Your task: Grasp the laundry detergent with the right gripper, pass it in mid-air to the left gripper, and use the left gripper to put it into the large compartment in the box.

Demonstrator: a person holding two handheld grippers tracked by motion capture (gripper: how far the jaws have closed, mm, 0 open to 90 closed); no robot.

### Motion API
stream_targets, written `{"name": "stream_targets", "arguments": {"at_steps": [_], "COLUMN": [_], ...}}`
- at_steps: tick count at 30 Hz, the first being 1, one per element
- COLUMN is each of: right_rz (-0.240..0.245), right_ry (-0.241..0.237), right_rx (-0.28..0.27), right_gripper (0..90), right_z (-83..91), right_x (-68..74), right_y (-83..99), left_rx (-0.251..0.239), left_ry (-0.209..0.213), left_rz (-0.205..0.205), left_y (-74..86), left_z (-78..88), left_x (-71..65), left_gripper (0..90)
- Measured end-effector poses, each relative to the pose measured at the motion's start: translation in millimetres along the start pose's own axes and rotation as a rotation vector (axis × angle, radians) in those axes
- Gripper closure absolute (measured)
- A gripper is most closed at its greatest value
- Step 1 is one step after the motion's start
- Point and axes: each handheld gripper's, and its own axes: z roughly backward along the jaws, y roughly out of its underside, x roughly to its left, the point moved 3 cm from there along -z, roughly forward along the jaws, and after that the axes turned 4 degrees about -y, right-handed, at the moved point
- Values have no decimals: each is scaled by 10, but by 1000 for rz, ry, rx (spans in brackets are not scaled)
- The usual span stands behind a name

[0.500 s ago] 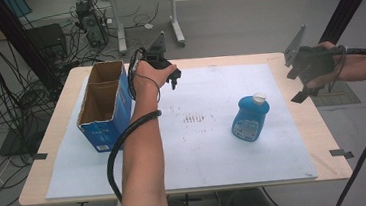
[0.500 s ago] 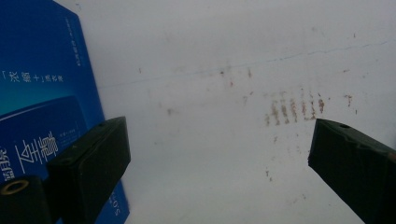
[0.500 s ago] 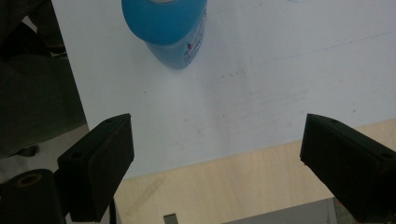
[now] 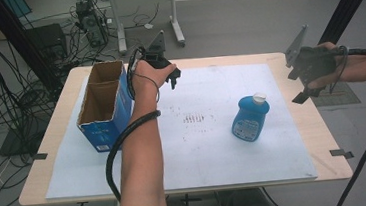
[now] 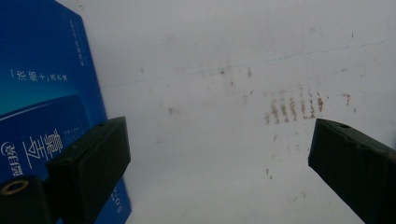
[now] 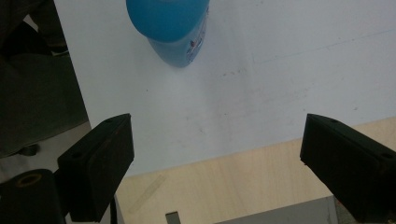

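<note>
White paper [image 4: 200,151] covers our table [image 4: 54,144]; the bottle [image 4: 250,118] stands right of centre, untouched, and the box [image 4: 105,104] sits empty at left. Our left gripper [image 4: 172,77] and right gripper [image 4: 304,90] hover, jaws spread, so we judge the packing unstarted.

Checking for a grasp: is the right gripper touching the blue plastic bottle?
Apart. The right gripper view shows open jaws over the table edge, the blue plastic bottle well beyond them.

table [image 4: 50,159] | white sheet [image 4: 215,150] | blue box [image 4: 102,107] | blue bottle [image 4: 249,120]
</note>
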Motion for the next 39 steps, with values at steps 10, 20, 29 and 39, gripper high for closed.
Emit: {"name": "stream_targets", "arguments": {"at_steps": [10,20,29,39], "right_rz": [0,-8,-23,-44], "right_ry": [-3,4,4,10], "right_rx": [-4,-18,-39,-93], "right_gripper": [97,84,76,69], "right_z": [5,5,-64,-182], "right_x": [4,28,70,150], "right_y": [47,138,206,257], "left_rx": [-2,-16,-25,-26], "left_ry": [-5,-10,-5,-3], "left_rz": [2,-7,-8,-19], "left_y": [-2,-42,-21,26], "left_z": [13,80,87,72], "left_x": [-3,-43,-36,-46], "left_gripper": [60,59,58,58]}}
